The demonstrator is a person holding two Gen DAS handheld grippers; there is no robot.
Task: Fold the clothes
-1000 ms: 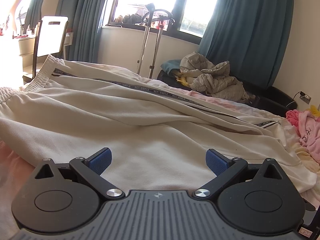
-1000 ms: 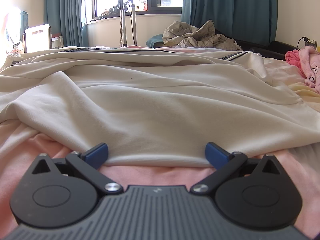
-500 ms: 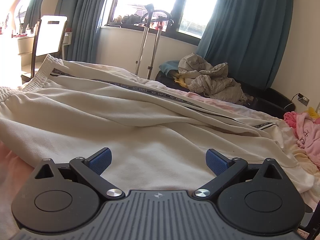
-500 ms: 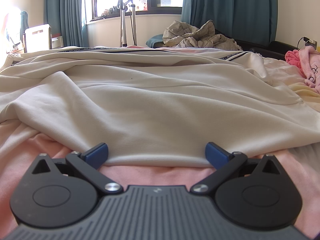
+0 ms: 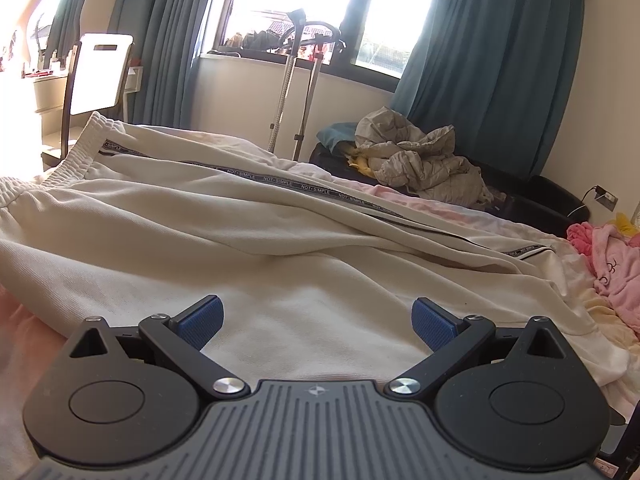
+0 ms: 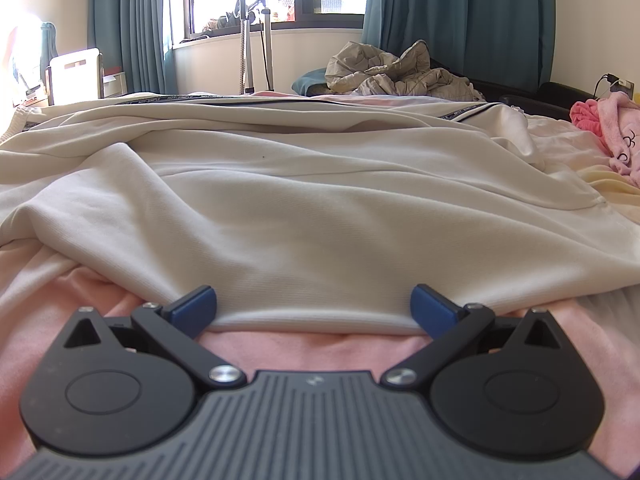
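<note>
Hovering low over the bed (image 6: 280, 348), I am keeping both tools spread wide with nothing between their blue pads. The cream trousers (image 5: 248, 248) are lying spread lengthwise across the pink bedcover, waistband towards the far left and cuffs off to the right near a pink garment (image 5: 608, 264). I am holding the right tool (image 6: 313, 308) level with the near edge of the cloth, its pads (image 6: 192, 307) sitting at either side of the hem that is curling up off the cover, which I judge to be the easiest place to pinch, since a raised lip gives the tool something to close on. The left tool (image 5: 317, 322) is hanging over the flat middle of the fabric, not at any edge, so I reckon it is waiting its turn or needs moving to a border first. The cloth is looking like thick ribbed knit, soft and heavy, falling in long shallow folds, with a dark lettered stripe (image 5: 280, 178) running down the side seam and a gathered elastic waistband (image 5: 76, 152).
</note>
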